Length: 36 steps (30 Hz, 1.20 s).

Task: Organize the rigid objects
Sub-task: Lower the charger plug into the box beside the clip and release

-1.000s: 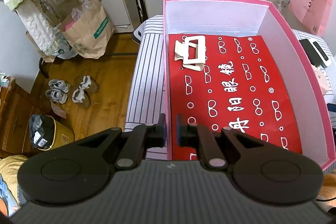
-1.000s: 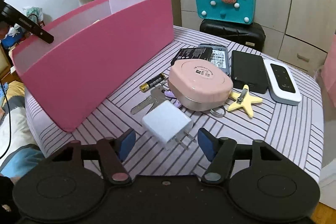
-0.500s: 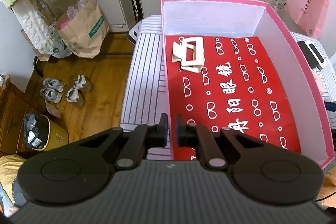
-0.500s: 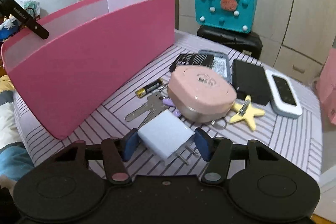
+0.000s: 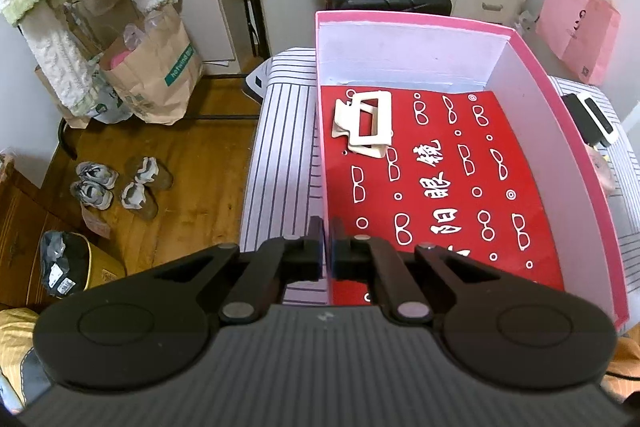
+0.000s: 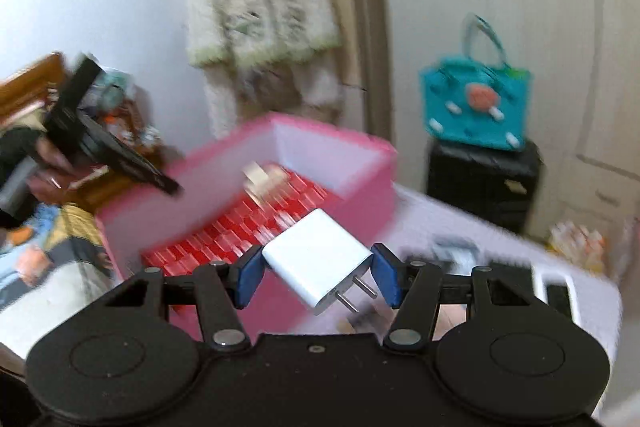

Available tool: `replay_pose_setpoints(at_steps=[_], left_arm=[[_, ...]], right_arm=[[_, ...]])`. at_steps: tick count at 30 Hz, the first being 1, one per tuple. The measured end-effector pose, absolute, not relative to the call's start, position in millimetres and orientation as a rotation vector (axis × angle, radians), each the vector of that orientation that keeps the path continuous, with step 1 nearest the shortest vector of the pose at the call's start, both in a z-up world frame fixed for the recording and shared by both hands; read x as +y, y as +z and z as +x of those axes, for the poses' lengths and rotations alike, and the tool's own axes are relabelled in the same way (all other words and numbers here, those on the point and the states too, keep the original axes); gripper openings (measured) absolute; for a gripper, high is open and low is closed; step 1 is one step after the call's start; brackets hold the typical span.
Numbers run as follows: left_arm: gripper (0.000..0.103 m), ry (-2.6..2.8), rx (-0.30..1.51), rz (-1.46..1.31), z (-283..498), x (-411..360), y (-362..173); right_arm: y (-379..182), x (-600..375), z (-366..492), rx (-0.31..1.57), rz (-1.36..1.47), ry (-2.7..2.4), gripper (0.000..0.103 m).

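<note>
Right wrist view: white charger (image 6: 318,259) clamped between right claw (image 6: 318,277) pads.

Right tongs (image 6: 316,277) have clamped and lifted the white charger (image 6: 316,259).

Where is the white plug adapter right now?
In the right wrist view, the white plug adapter is clamped in the right gripper, lifted in front of the pink box.

Pink box (image 5: 560,131), white charger (image 6: 320,259)
</note>
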<state>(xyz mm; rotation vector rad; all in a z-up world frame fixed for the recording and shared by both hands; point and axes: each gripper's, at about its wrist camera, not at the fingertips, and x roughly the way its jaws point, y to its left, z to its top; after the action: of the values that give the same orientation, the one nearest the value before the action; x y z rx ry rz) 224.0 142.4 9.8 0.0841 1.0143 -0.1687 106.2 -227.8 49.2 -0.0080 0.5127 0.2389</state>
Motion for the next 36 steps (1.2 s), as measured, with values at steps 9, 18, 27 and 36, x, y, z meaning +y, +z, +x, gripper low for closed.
replay_pose_setpoints(at_steps=[9,18,27,36], left_arm=[[0.004,-0.196,1.055,0.097,230.7,145.3,11.8],[0.004,-0.196,1.046,0.123,229.3,141.0,11.4],[0.005,-0.228,1.047,0.069,231.8,151.8,9.2],[0.005,-0.238,1.038,0.103,229.7,148.5,9.1]], right_arm=[[64.4,-162.9,229.8,0.724,-0.11,0.388,0.063],[13.9,-122.9,319.6,0.982,-0.182,0.286,0.063],[-8.8,-123.5,351.2,1.07,-0.133,0.251,0.063],[-1.4,-130.8,348.5,1.016,-0.104,0.192,0.073]])
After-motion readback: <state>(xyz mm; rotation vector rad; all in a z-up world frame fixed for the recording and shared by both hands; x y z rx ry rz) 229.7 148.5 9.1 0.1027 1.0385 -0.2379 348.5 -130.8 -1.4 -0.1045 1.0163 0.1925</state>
